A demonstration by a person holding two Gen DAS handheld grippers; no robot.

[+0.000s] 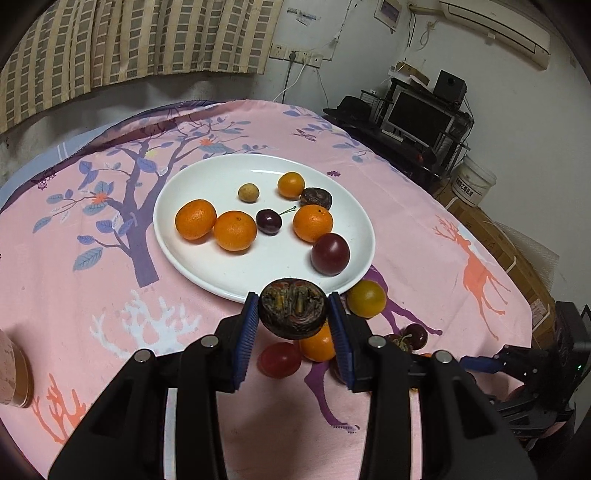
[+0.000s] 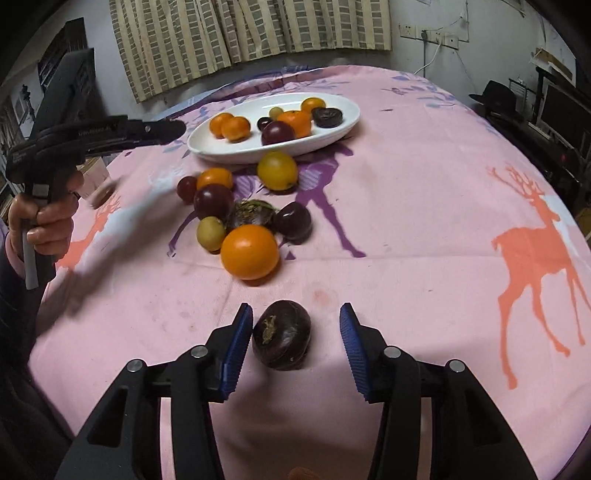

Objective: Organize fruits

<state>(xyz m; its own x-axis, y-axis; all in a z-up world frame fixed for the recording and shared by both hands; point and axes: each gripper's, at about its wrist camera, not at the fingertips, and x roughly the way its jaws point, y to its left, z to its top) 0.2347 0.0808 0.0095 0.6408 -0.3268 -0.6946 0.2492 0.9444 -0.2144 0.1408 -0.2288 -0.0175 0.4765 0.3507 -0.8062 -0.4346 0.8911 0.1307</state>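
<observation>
The left gripper [image 1: 292, 309] is holding a dark wrinkled fruit [image 1: 292, 312] between its fingers [image 1: 248, 325], poised at the near rim of the white plate [image 1: 207, 254], likely to join the oranges already gathered there. The right gripper [image 2: 296, 334] is standing narrowly parted around a dark round fruit [image 2: 281, 334] resting on the desk: its left pad is touching, its right apart. Loose fruit [image 2: 249, 251] is waiting on the pink deer-print cloth [image 2: 424, 229], in a cluttered room with checked curtains [image 2: 258, 29].

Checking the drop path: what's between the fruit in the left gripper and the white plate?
Nothing: in the left wrist view the dark fruit in the left gripper hangs right at the white plate's near rim, no gap showing.
</observation>
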